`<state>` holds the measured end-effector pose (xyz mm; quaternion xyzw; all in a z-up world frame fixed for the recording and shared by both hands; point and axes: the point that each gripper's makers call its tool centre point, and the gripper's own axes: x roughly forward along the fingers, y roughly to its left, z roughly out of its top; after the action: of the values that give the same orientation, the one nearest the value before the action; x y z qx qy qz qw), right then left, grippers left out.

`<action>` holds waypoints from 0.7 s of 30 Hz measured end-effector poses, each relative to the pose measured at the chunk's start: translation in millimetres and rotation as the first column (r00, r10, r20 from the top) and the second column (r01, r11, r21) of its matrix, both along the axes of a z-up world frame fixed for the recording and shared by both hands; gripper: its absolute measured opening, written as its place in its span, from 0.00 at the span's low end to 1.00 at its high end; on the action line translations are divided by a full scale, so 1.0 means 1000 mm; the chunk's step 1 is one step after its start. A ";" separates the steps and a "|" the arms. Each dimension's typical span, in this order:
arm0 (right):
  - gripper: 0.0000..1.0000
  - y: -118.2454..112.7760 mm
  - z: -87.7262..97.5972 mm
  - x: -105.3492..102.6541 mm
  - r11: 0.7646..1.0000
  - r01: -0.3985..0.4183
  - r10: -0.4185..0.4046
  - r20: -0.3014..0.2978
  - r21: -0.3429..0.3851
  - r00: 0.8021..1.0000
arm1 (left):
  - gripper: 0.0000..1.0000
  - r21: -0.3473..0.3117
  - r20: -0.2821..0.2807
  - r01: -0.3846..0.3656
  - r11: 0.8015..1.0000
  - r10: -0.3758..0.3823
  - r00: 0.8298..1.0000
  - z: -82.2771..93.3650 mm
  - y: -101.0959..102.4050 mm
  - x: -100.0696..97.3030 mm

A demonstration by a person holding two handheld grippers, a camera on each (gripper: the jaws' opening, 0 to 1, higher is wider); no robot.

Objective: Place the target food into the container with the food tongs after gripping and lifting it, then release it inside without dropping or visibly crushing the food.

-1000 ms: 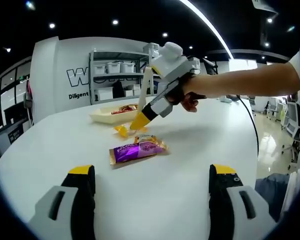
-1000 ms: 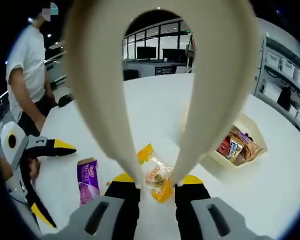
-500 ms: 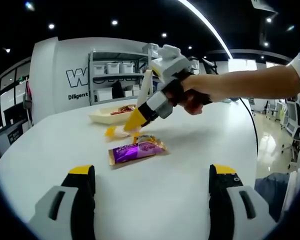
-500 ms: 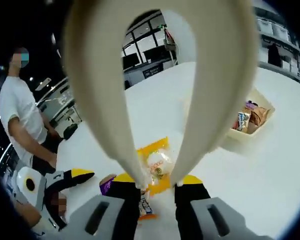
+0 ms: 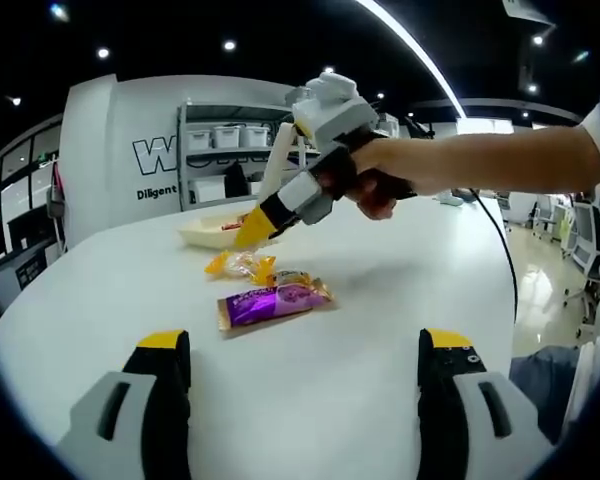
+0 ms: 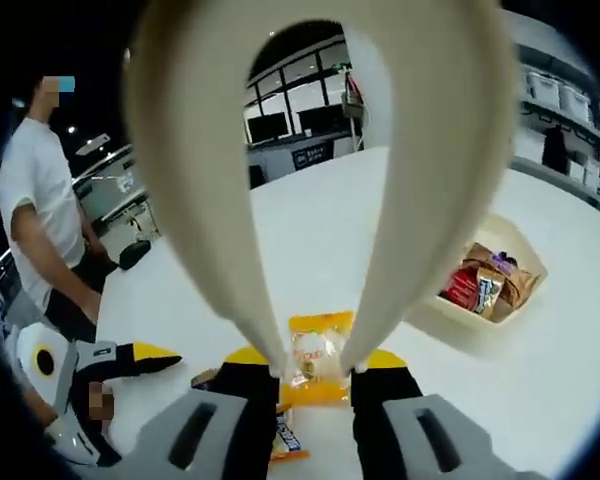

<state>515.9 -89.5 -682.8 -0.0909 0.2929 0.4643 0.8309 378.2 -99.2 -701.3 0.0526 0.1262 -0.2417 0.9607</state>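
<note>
Two grippers were at work, each with its own job; the right gripper (image 6: 313, 368) had its jaws squeezed on the cream food tongs (image 6: 325, 180), which rose in a tall loop through the right gripper view, and the tong tips in turn pinched a yellow snack packet (image 6: 318, 350). The pinch sat near the packet's upper part, probably so the pressure fell on the wrapper rather than on what was inside. In the left gripper view the right gripper (image 5: 252, 229) hung over the white table (image 5: 380, 320) with the yellow snack packet (image 5: 238, 264) dangling below its tips, low over the table; whether the packet's lower end touched the surface I could not tell. The person's hand (image 5: 375, 180) angled the tool downward toward the far side, which I judged to be the line toward the container (image 5: 205, 229), a pale shallow tray already holding several wrapped snacks; in the right gripper view the container (image 6: 515, 305) lay well to the right of the tong tips, so the carry was not yet done. A purple packet (image 5: 275, 300) lay flat on the table just beside the hanging one. The left gripper (image 5: 302, 372) waited low near the table with its jaws spread wide and holding nothing, seemingly kept back out of the way.
</note>
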 end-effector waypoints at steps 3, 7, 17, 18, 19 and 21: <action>0.23 0.002 -0.004 0.000 1.000 -0.011 0.012 0.033 -0.028 0.999 | 0.93 0.000 0.000 -0.001 1.000 0.001 1.000 0.000 0.000 0.001; 0.24 0.009 -0.008 0.001 0.998 -0.034 0.037 0.064 -0.056 0.997 | 0.93 0.000 0.000 0.000 1.000 0.000 1.000 -0.001 0.000 0.001; 0.25 0.019 -0.014 0.003 0.991 -0.068 0.082 0.120 -0.117 0.989 | 0.93 0.001 0.002 0.002 1.000 -0.002 1.000 -0.002 0.002 0.003; 0.25 0.019 -0.014 0.004 0.991 -0.069 0.084 0.130 -0.114 0.988 | 0.93 0.000 0.001 0.002 1.000 -0.002 1.000 -0.001 0.002 0.002; 0.24 0.019 -0.014 0.005 0.991 -0.069 0.083 0.126 -0.114 0.989 | 0.93 0.001 0.002 0.003 1.000 -0.003 1.000 -0.001 0.001 0.002; 0.23 0.020 -0.014 0.007 0.991 -0.062 0.074 0.108 -0.115 0.991 | 0.93 0.001 0.002 0.003 1.000 -0.003 1.000 -0.001 0.001 0.002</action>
<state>522.6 -69.4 -697.3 -0.1726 0.2681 0.4697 0.8233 380.5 -97.8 -702.5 0.0533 0.1252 -0.2432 0.9604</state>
